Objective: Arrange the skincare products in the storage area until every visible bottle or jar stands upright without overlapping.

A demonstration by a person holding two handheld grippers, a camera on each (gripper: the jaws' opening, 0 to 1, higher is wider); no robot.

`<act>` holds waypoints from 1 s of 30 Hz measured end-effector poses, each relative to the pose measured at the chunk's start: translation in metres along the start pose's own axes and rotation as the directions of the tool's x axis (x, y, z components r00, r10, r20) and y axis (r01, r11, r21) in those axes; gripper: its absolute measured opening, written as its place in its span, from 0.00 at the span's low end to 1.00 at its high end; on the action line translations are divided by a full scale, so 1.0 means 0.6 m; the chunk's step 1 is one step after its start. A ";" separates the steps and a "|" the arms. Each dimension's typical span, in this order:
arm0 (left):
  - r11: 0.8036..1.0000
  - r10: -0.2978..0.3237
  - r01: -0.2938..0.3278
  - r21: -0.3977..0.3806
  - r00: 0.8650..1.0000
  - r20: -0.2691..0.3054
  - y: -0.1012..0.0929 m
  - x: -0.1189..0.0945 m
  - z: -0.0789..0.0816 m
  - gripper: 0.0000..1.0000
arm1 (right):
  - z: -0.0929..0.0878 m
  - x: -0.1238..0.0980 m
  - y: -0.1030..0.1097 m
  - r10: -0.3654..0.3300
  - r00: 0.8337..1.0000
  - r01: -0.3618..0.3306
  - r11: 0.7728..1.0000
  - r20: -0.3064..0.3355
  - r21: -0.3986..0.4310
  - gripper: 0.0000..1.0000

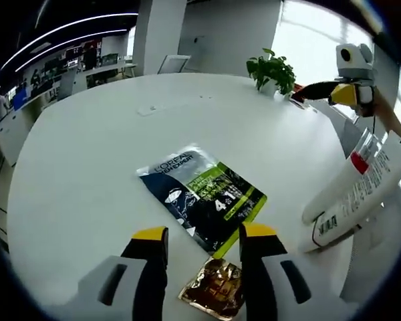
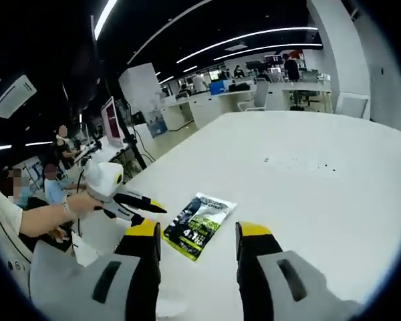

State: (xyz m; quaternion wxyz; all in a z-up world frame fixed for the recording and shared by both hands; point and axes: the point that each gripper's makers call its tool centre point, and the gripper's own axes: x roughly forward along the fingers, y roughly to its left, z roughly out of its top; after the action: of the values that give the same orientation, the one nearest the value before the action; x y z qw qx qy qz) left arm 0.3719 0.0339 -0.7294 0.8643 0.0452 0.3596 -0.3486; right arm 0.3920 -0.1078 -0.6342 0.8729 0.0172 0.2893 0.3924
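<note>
Jaws of the left gripper (image 1: 204, 244) stand apart with nothing between them, hovering over the near edge of the round white table (image 1: 87, 154). Just beyond the tips lies a flat dark sachet with a green corner (image 1: 202, 194), printed face up, and nearer, between the jaws, a small brown foil packet (image 1: 215, 289) touches its near corner. To the right, a white tube with a red band (image 1: 357, 194) hangs tilted above the table's right side (what grips it sits outside the picture). Far right, a potted green plant (image 1: 273, 70) stands on the table's far edge. In the right gripper view, the right gripper (image 2: 198, 244) has its yellow-tipped jaws apart, empty, over the table; the sachet (image 2: 199, 224) lies just beyond them, and the left gripper (image 2: 157, 208) comes in from the left, held by a hand (image 2: 80, 200).
</note>
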 end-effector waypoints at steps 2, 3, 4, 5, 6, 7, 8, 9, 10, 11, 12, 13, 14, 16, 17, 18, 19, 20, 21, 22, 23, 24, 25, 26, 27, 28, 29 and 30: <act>1.000 -0.002 0.002 -0.003 1.000 -0.002 0.006 0.004 0.000 0.36 | -0.012 0.020 -0.009 0.011 1.000 -0.010 1.000 -0.021 0.013 0.39; 1.000 -0.004 0.004 -0.006 1.000 -0.004 0.006 0.005 -0.001 0.35 | -0.018 0.026 -0.007 0.018 0.999 -0.018 1.000 -0.030 0.018 0.37; 1.000 -0.008 0.008 -0.008 1.000 -0.006 0.008 0.007 -0.002 0.35 | -0.025 0.033 -0.006 0.025 0.999 -0.025 0.999 -0.042 0.022 0.36; 1.000 -0.013 0.013 -0.006 1.000 -0.012 0.010 0.009 -0.003 0.34 | -0.030 0.042 -0.008 0.025 0.999 -0.025 1.000 -0.048 0.020 0.35; 1.000 -0.013 0.013 -0.007 1.000 -0.014 0.010 0.011 -0.004 0.34 | -0.036 0.048 -0.008 0.032 0.998 -0.031 0.999 -0.057 0.020 0.34; 1.000 -0.013 0.013 -0.004 1.000 -0.017 0.009 0.012 -0.005 0.34 | -0.047 0.056 -0.002 0.043 0.996 -0.041 0.999 -0.077 0.030 0.33; 1.000 -0.015 0.015 -0.001 1.000 -0.018 0.008 0.012 -0.006 0.34 | -0.054 0.062 0.000 0.046 0.995 -0.043 0.998 -0.087 0.035 0.32; 1.000 -0.021 0.021 -0.002 1.000 -0.018 0.015 0.017 -0.004 0.33 | -0.058 0.069 -0.003 0.047 0.994 -0.044 0.998 -0.095 0.038 0.31; 1.000 -0.024 0.024 -0.008 1.000 -0.018 0.015 0.019 -0.003 0.33 | -0.064 0.076 -0.007 0.051 0.993 -0.047 0.998 -0.109 0.042 0.28; 1.000 -0.026 0.026 -0.010 1.000 -0.016 0.018 0.021 -0.003 0.33 | -0.070 0.084 -0.008 0.052 0.992 -0.048 0.998 -0.115 0.042 0.28; 1.000 -0.027 0.026 -0.011 1.000 -0.014 0.022 0.025 0.000 0.33 | -0.076 0.089 -0.006 0.061 0.990 -0.056 0.997 -0.124 0.047 0.29; 1.000 -0.027 0.027 -0.009 0.999 -0.017 0.025 0.029 0.003 0.33 | -0.086 0.096 -0.004 0.073 0.987 -0.065 0.996 -0.145 0.057 0.28; 1.000 -0.029 0.029 0.004 0.999 -0.022 0.024 0.029 0.003 0.33 | -0.091 0.101 -0.005 0.075 0.985 -0.068 0.996 -0.155 0.054 0.27; 0.999 -0.032 0.032 0.014 0.999 -0.023 0.024 0.030 0.003 0.33 | -0.106 0.110 -0.002 0.076 0.981 -0.065 0.996 -0.180 0.065 0.26; 0.999 -0.032 0.032 0.013 0.999 -0.023 0.023 0.030 0.003 0.33 | -0.109 0.113 -0.001 0.078 0.979 -0.066 0.996 -0.187 0.067 0.26; 1.000 -0.030 0.030 0.001 0.999 -0.023 0.028 0.033 0.002 0.33 | -0.117 0.122 -0.004 0.077 0.976 -0.063 0.995 -0.202 0.073 0.26; 1.000 -0.029 0.029 -0.004 0.999 -0.023 0.029 0.033 0.001 0.32 | -0.119 0.124 -0.004 0.078 0.975 -0.064 0.995 -0.206 0.075 0.25; 1.000 -0.027 0.026 -0.015 0.999 -0.023 0.033 0.036 0.000 0.32 | -0.124 0.135 -0.009 0.079 0.973 -0.061 0.994 -0.216 0.089 0.25; 0.999 -0.029 0.028 -0.015 0.999 -0.022 0.033 0.037 0.000 0.31 | -0.127 0.136 -0.004 0.080 0.973 -0.060 0.994 -0.217 0.095 0.24; 0.999 -0.031 0.031 -0.020 0.999 -0.022 0.031 0.036 -0.001 0.30 | -0.131 0.141 0.000 0.081 0.972 -0.060 0.993 -0.220 0.101 0.23; 0.999 -0.031 0.030 -0.025 0.999 -0.023 0.031 0.036 -0.002 0.29 | -0.135 0.143 0.004 0.082 0.971 -0.060 0.993 -0.223 0.103 0.23; 0.999 -0.029 0.028 -0.031 0.999 -0.024 0.033 0.036 -0.004 0.28 | -0.139 0.145 0.007 0.084 0.970 -0.061 0.992 -0.230 0.108 0.23; 0.999 -0.029 0.028 -0.047 0.999 -0.023 0.036 0.038 -0.005 0.27 | -0.141 0.147 0.008 0.084 0.969 -0.060 0.992 -0.233 0.110 0.23; 0.998 -0.028 0.026 -0.058 0.999 -0.022 0.035 0.037 -0.007 0.27 | -0.154 0.159 0.006 0.080 0.967 -0.054 0.992 -0.240 0.111 0.23; 0.997 -0.024 0.023 -0.071 0.999 -0.022 0.035 0.037 -0.009 0.25 | -0.157 0.159 0.009 0.078 0.967 -0.053 0.993 -0.242 0.109 0.23; 0.997 -0.026 0.025 -0.067 0.999 -0.020 0.031 0.036 -0.010 0.25 | -0.159 0.159 0.012 0.074 0.968 -0.050 0.993 -0.238 0.108 0.23; 0.997 -0.030 0.028 -0.067 0.999 -0.020 0.028 0.035 -0.010 0.24 | -0.160 0.159 0.014 0.078 0.968 -0.051 0.992 -0.239 0.114 0.23; 0.997 -0.033 0.031 -0.070 0.999 -0.022 0.023 0.033 -0.013 0.23 | -0.160 0.158 0.018 0.086 0.967 -0.057 0.990 -0.238 0.125 0.22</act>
State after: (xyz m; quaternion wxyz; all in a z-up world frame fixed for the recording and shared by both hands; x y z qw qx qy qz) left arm 0.3861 0.0356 -0.7502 0.8555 0.0134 0.3821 -0.3491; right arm 0.3847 -0.0532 -0.7581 0.8137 0.0308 0.4157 0.4051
